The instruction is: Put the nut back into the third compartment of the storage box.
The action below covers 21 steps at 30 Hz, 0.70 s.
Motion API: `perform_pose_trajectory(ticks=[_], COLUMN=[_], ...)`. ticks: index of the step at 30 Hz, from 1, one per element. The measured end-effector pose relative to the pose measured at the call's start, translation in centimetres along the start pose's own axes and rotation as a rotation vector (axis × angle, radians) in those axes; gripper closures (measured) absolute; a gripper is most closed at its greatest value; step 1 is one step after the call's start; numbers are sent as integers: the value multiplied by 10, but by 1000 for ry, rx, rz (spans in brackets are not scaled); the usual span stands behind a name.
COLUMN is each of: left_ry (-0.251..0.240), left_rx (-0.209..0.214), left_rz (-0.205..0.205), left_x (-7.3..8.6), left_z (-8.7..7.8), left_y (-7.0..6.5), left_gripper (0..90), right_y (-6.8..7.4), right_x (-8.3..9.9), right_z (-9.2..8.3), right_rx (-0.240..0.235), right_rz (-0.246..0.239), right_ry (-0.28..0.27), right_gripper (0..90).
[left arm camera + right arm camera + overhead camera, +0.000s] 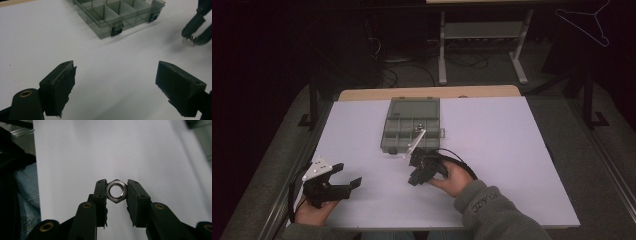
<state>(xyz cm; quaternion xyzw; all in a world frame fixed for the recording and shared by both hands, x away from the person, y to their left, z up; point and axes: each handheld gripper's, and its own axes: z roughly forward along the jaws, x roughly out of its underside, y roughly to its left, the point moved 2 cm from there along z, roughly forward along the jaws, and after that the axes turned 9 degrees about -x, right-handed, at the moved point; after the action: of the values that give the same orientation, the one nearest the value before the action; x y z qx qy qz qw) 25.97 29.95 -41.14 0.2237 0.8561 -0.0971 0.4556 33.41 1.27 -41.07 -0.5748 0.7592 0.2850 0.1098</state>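
With the right gripper (117,192) clamped on the shiny steel hex nut (116,191), keep it level toward the smoky compartment box (412,125) ahead; left gripper (116,85) gapes wide.

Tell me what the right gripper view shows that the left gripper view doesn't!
The right gripper view alone shows the hex nut face-on, its hole clear to see, pinched between the right tool, with blue jeans at the side. The left gripper view alone shows the clear compartment box with its latches, and the left tool standing wide open with nothing in it. Both share the white table and the right tool pinching the nut, which is small and far off in the left gripper view.
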Motion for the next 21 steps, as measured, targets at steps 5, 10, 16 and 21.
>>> perform_pose_trajectory(ticks=[5,10,16,21], left_ry=[-1,-6,1,-3], left_rx=[-3,-1,0,2], left_rz=[-5,-4,2,-2], left_x=[0,0,0,0], left_z=[-1,-1,-1,-2], left_y=[1,1,1,0], left_gripper=[152,152,152,152], right_y=[-18,-41,-65,-86], right_x=[-5,-13,-29,-41], right_z=[-20,-39,-60,-69], right_rx=[28,60,86,119], right_rz=[18,51,85,112], right_ry=[-26,-45,-62,-75], right_gripper=[692,692,691,692])
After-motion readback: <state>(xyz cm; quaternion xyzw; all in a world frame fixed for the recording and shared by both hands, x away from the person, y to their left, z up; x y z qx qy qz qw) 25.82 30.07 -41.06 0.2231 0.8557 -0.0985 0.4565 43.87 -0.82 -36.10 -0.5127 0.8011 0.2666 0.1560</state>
